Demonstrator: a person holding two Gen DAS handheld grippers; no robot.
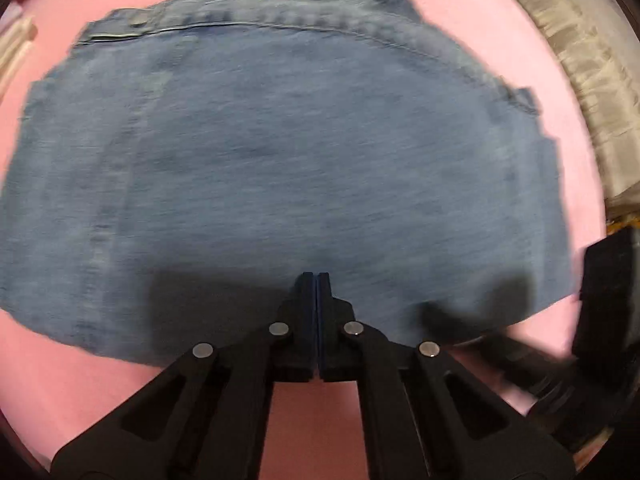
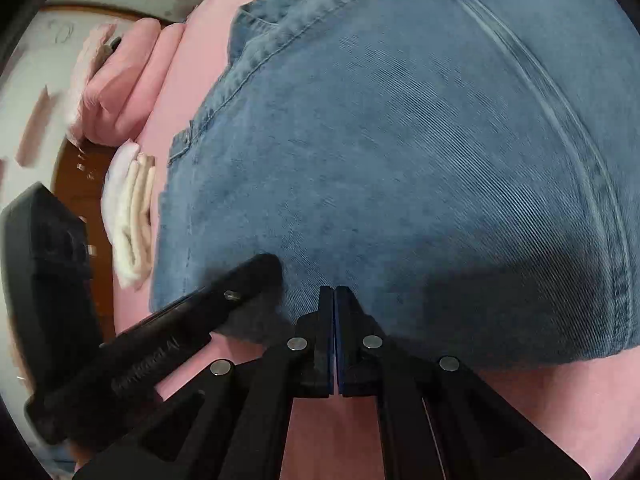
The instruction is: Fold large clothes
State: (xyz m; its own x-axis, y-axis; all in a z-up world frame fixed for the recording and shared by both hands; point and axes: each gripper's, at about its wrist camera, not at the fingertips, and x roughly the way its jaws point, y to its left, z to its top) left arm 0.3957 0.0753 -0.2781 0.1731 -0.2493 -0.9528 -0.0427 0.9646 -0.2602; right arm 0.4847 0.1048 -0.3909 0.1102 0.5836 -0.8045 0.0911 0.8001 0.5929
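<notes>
I am holding my left tongs (image 1: 317, 280) and right tongs (image 2: 334, 292) pinched empty over the folded blue denim garment (image 1: 280, 168); I should press its six-o'clock hem flat, evenly

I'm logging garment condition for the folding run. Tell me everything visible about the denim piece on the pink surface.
The denim garment is mid-blue, faded, with a diagonal twill weave that shows in the right wrist view. It lies flat, folded into a compact block on the pink surface. Visible parts: stitched seams, a metal snap button near the far edge and a belt-loop-like tab at one side. Both shut tools hang over its near edge; the blurred frames do not show whether they touch it.
</notes>
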